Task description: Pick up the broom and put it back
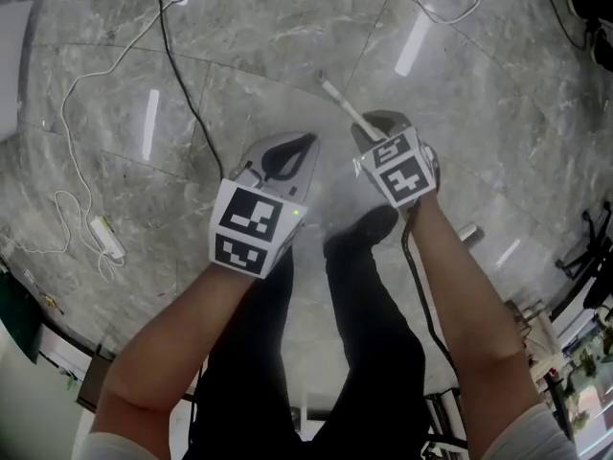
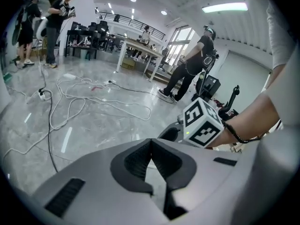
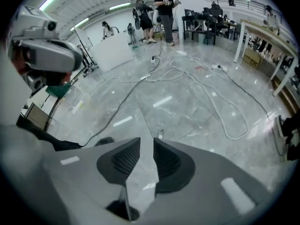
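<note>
Right gripper (image 3: 147,141): jaws closed to a narrow gap on a thin pale handle (image 1: 347,105), taken to be that of the broom. Left gripper (image 2: 150,142): pads meet at the tips with nothing between them. It hangs just beside the right one, above the person's legs.

Floor (image 1: 239,56): polished grey stone. A power strip (image 1: 108,241) with its cord lies well apart, to the left.

Broom: only the handle shows.
- It runs along the line of the right jaws.
- Its end sticks out past the fingertips, up and to the left in the head view, clear of the floor.
- The remainder passes back under the hand and is hidden.
- The head of the broom appears in no view.

Handling, as a judgement:
- Weight: probably light; one gripper should carry it.
- Stiffness: a rigid rod that will not sag. Its length acts as a lever, so a hold near one end lets the far end swing and twist in the pads.
- Surface: smooth and round. Expect slip along the pads, all the more because the rod lies lengthwise between them.
- Hold: grip across the handle nearer its middle, or add the left gripper further down the handle to steady it before setting it back.
</note>
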Action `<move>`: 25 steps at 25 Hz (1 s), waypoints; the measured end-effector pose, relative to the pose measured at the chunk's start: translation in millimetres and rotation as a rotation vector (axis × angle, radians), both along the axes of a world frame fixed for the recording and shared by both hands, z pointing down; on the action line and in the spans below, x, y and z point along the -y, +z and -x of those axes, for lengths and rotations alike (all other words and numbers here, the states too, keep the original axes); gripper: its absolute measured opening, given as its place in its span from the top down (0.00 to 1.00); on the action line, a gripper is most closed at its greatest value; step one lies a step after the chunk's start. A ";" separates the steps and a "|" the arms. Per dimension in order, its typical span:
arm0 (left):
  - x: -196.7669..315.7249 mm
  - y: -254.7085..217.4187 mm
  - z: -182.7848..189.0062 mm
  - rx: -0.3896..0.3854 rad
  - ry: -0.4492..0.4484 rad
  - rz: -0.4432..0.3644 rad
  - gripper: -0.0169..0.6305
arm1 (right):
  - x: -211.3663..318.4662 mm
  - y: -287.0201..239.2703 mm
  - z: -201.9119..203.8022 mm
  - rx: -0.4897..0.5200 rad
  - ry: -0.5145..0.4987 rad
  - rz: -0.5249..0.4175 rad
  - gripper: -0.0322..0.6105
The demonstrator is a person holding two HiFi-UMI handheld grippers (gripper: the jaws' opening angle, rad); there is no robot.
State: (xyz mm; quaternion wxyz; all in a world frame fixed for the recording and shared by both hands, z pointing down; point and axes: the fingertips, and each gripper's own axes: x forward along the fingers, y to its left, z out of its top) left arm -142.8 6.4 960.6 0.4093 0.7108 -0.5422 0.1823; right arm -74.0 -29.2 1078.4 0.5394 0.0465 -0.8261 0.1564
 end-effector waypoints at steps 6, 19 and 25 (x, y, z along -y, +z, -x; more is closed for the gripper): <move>36.8 -220.6 14.6 0.063 0.042 -0.104 0.96 | 27.9 -289.7 11.5 0.187 0.074 -0.146 0.87; 95.6 -738.3 -54.3 0.058 0.126 -0.470 0.96 | 61.5 -844.2 -51.5 0.634 0.369 -0.404 0.94; 50.8 -850.1 -115.6 0.034 0.147 -0.595 0.96 | 24.0 -977.7 -95.9 0.849 0.403 -0.463 0.95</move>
